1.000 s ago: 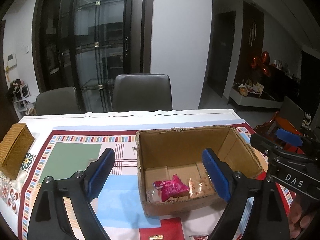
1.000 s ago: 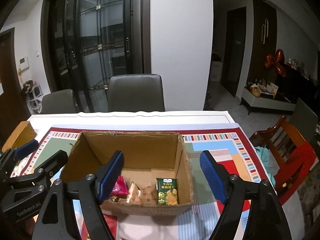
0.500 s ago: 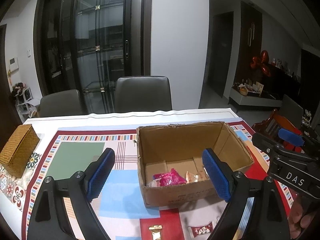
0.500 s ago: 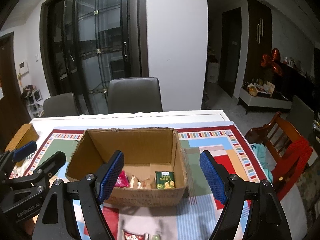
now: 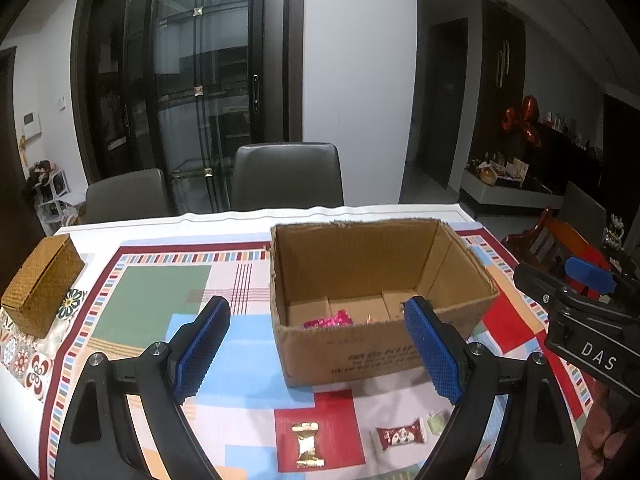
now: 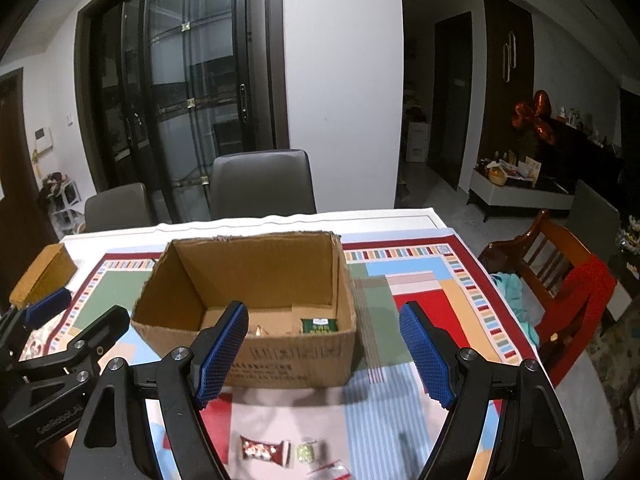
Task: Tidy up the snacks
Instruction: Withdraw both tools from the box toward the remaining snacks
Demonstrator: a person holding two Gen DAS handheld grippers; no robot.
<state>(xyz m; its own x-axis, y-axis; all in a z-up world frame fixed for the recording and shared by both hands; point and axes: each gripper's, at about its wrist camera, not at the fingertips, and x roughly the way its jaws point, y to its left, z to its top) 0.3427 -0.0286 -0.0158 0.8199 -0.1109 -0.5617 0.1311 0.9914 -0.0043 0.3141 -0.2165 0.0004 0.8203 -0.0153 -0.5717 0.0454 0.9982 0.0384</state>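
Observation:
An open cardboard box (image 5: 360, 352) stands on the patterned tablecloth; it also shows in the right wrist view (image 6: 280, 360). Inside lie a pink snack packet (image 5: 328, 320) and a green packet (image 6: 319, 325). In front of the box lie a gold-wrapped candy (image 5: 306, 442), a red packet (image 5: 400, 435) and a small pale green candy (image 5: 435, 421); the red packet (image 6: 264, 450) and green candy (image 6: 306, 450) show in the right wrist view too. My left gripper (image 5: 316, 352) is open and empty, above the table before the box. My right gripper (image 6: 324, 354) is open and empty.
A woven brown box (image 5: 42, 284) sits at the table's left edge. Grey chairs (image 5: 288, 176) stand behind the table. A wooden chair with red cloth (image 6: 560, 292) stands at the right. The right gripper's body (image 5: 580, 320) shows at the left view's right.
Both grippers have pulled back and up from the box. The box looks smaller and the loose candies in front of it have come into view.

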